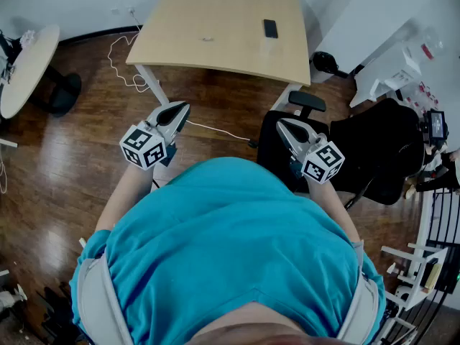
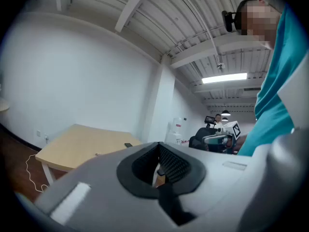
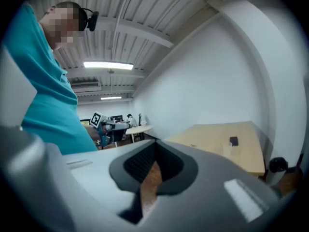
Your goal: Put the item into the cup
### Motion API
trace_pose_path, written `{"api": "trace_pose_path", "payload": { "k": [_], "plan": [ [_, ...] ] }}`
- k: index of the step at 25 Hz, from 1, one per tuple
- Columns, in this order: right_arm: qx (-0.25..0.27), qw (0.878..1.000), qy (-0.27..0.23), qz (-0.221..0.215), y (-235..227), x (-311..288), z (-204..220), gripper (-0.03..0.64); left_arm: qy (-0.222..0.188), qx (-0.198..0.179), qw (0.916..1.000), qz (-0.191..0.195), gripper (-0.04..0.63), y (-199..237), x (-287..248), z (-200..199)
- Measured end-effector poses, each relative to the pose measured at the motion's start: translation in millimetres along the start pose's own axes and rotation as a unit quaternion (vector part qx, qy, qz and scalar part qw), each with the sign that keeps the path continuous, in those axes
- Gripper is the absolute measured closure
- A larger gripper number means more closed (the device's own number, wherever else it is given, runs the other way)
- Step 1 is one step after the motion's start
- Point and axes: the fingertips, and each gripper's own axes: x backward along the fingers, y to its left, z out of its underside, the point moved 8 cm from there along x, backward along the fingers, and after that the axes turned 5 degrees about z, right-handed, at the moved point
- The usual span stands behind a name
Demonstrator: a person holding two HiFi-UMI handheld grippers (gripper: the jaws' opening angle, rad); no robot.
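Note:
A light wooden table (image 1: 215, 20) stands ahead of me. On it lie a flat black item (image 1: 269, 28), a clear cup (image 1: 269, 47) just in front of it, and a small pale object (image 1: 207, 39) near the middle. In the right gripper view the black item (image 3: 233, 141) and the cup (image 3: 228, 150) show far off. My left gripper (image 1: 180, 111) and right gripper (image 1: 283, 126) are held close to my chest, well short of the table, both shut and with nothing in them. Each gripper's own view shows its jaws together, the left (image 2: 158, 170) and the right (image 3: 152, 170).
A black office chair (image 1: 359, 149) stands at my right, close to the table's near right corner. A white cable (image 1: 122, 63) trails over the wooden floor by the table's left leg. A round pale table (image 1: 25, 63) is at the far left, white racks (image 1: 417, 264) at the right.

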Motion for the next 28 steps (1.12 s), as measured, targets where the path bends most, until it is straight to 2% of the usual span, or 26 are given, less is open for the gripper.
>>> {"api": "trace_pose_path", "payload": {
  "k": [7, 12, 17, 24, 28],
  "plan": [
    [0.011, 1.0, 0.0, -0.023, -32, 16, -3, 0.615, 0.006, 0.006, 0.9999, -0.009, 0.592, -19, -43, 4],
    [0.001, 0.999, 0.009, -0.035, -46, -3, -1, 0.615, 0.021, 0.015, 0.9997, -0.004, 0.592, -5, -57, 9],
    [0.006, 0.999, 0.017, -0.04, -59, -66, -8, 0.615, 0.025, 0.007, 0.9997, 0.006, 0.592, 50, -60, 6],
    [0.007, 0.999, 0.034, -0.018, -72, -182, -25, 0.606, 0.044, -0.008, 0.9974, 0.056, 0.592, 143, -66, 1],
    [0.012, 0.999, 0.051, -0.011, -85, -241, -28, 0.594, 0.045, -0.005, 0.9967, 0.068, 0.592, 196, -73, -7]
  ]
}}
